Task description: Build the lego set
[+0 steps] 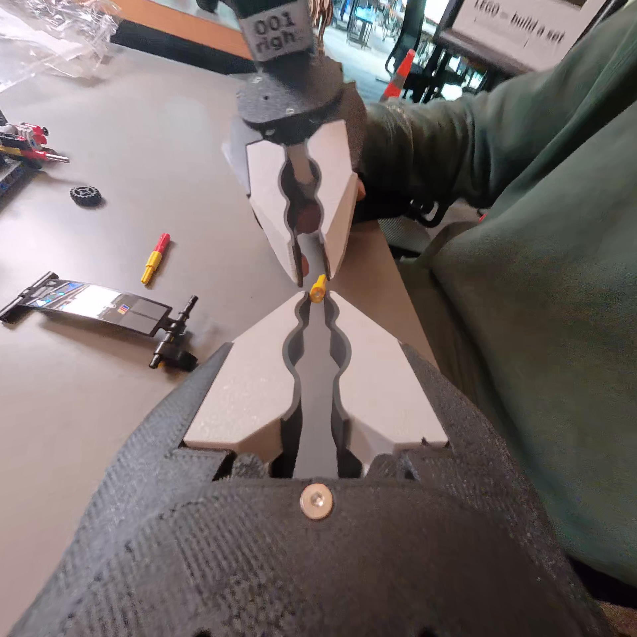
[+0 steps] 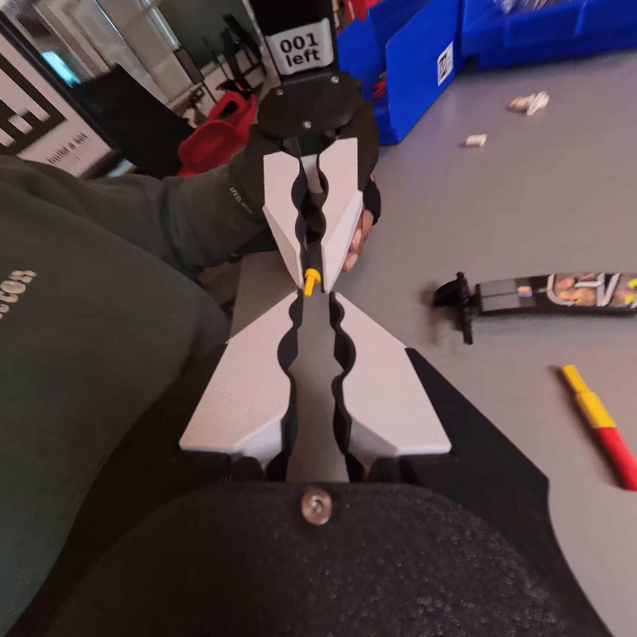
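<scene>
A small yellow pin (image 1: 317,289) sits between my two grippers, which meet tip to tip above the near table edge. My left gripper (image 1: 318,293) is shut on the pin's wider end. In the right wrist view the pin (image 2: 310,281) sticks out of the left gripper (image 2: 312,287) towards my right gripper (image 2: 313,293). The right gripper is narrowly open, its tips on either side of the pin's thin end and apart from it. It also shows head-on in the left wrist view (image 1: 314,281).
On the grey table (image 1: 138,120) lie a red-and-yellow axle piece (image 1: 155,256), a black stickered panel (image 1: 100,306), a black gear (image 1: 86,195), a partly built model (image 1: 24,144) and a plastic bag (image 1: 51,34). Blue bins (image 2: 482,51) stand at the back. A green sleeve (image 1: 517,241) fills one side. The grippers are tip to tip, or close to it. From the right gripper's tips to the red-and-yellow axle piece (image 1: 155,256) is close to 12 cm. My right wrist view (image 2: 592,408) looks at it from another angle.
</scene>
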`<control>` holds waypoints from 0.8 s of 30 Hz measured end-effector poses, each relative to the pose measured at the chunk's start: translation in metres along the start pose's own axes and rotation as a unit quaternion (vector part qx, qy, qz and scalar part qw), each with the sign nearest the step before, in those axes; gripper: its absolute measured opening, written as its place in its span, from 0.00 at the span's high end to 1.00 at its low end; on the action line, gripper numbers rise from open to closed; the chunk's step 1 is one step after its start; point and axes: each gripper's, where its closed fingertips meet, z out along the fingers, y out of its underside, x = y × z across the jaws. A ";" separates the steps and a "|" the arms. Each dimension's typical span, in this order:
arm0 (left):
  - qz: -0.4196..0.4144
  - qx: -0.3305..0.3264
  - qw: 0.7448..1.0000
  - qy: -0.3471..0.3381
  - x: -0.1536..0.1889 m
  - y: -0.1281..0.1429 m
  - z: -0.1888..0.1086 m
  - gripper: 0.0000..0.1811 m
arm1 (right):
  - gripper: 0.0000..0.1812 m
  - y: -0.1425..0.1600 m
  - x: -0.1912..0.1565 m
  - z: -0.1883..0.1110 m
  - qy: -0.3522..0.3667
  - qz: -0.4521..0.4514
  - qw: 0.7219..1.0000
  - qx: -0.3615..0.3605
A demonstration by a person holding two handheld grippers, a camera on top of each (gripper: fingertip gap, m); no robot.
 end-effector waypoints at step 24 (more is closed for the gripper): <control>0.003 -0.009 0.990 -0.137 -0.052 0.006 -0.035 0.91 | 0.99 -0.005 0.025 -0.014 0.111 -0.099 0.989 0.014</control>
